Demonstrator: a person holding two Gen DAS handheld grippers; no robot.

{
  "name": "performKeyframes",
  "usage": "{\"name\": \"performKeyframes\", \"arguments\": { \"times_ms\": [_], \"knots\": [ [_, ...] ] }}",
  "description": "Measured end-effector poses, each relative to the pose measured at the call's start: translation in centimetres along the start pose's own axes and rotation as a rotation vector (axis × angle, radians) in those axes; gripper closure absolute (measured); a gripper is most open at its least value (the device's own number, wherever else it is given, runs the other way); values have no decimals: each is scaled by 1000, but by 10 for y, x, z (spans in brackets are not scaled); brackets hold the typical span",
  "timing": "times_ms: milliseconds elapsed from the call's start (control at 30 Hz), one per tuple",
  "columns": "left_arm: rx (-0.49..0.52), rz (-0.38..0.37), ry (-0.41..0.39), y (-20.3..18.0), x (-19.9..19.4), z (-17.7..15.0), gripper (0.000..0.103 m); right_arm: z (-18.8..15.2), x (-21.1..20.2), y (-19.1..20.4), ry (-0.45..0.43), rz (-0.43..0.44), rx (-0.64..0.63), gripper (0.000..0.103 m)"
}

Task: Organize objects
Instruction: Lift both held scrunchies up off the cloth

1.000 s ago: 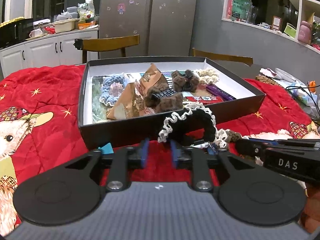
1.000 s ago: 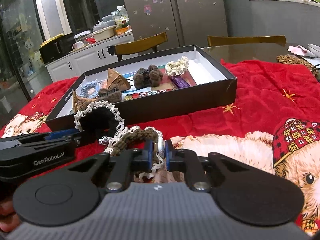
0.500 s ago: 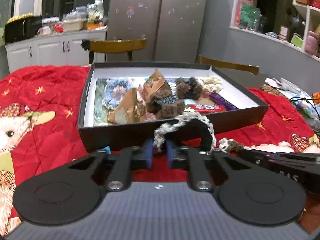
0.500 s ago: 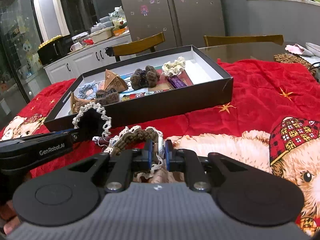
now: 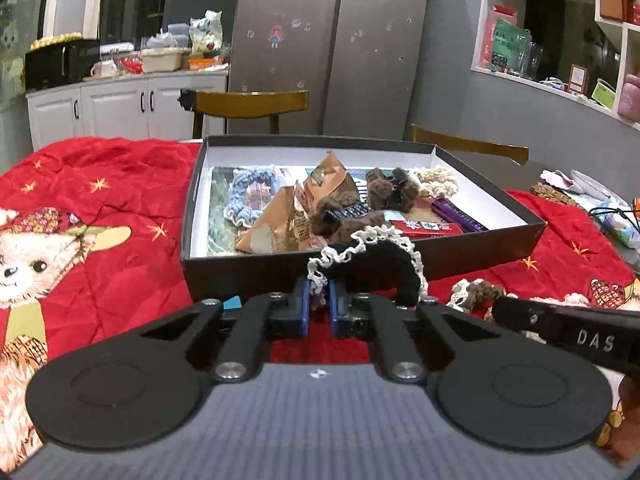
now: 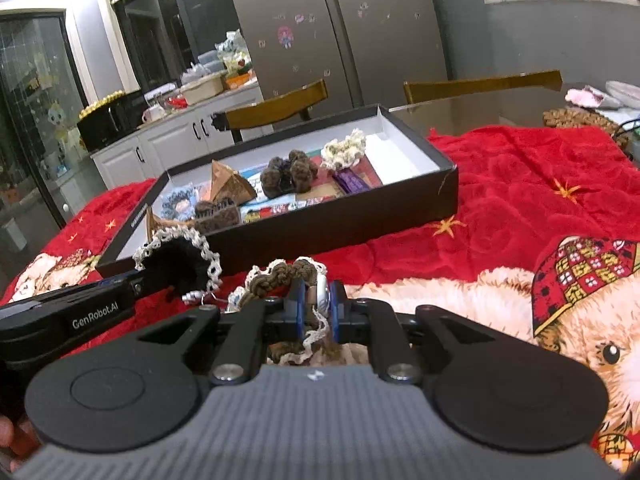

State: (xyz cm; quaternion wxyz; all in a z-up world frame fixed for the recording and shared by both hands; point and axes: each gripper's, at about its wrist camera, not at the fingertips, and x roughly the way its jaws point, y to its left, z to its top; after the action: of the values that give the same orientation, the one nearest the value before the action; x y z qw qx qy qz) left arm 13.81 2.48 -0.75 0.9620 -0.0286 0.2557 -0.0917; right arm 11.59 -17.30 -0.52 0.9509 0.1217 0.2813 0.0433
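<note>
Black fuzz edged in cream lace — that is the scrunchie (image 5: 378,256) now nipped by its lace rim between the blue pads of the left gripper (image 5: 319,304). A second ago those jaws stood apart with the scrunchie just ahead of them; since then they have pressed together on the trim, so the pick-up looks secured and the carry can begin. The scrunchie arches up from the pinch, soft and floppy, hanging just in front of the near wall of the black box (image 5: 460,258).

The right gripper (image 6: 318,300) has not budged — its jaws are clamped on a brown braided scrunchie with lace trim (image 6: 286,276), which rests on the red blanket (image 6: 500,200) beside the other one.

Inside the box lie a blue scrunchie (image 5: 250,196), brown ones, a cream one and snack packets. My guess: both held pieces go in there next.
</note>
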Motion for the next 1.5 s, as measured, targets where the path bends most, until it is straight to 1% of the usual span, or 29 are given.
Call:
{"name": "performKeyframes", "arguments": {
  "times_ms": [133,267,433,667,900,1033,1100,1267,1367,1500],
  "knots": [
    [19,15,-36,-3,-7,-1,91,1,-3,1,-22,10,3,88],
    [40,34,-63,-7,-13,-2,91,4,-7,-3,-50,49,44,88],
    [52,53,-94,-10,-20,-3,91,8,-10,0,-85,46,47,88],
    [59,75,-118,-12,-26,-4,91,13,-9,4,-79,50,56,88],
    [51,90,-149,-11,-32,-6,91,15,-3,12,-61,32,71,88],
    [62,96,-163,-12,-36,-6,91,20,-3,15,-72,23,74,88],
    [69,111,-169,-12,-37,-5,91,23,-4,17,-81,22,65,88],
    [37,108,-162,-5,-37,1,91,32,-8,22,-98,32,53,88],
    [11,87,-163,2,-41,9,91,41,-9,25,-110,38,43,88],
    [-11,72,-191,10,-51,22,91,57,-13,28,-129,60,51,88]
  ]
}}
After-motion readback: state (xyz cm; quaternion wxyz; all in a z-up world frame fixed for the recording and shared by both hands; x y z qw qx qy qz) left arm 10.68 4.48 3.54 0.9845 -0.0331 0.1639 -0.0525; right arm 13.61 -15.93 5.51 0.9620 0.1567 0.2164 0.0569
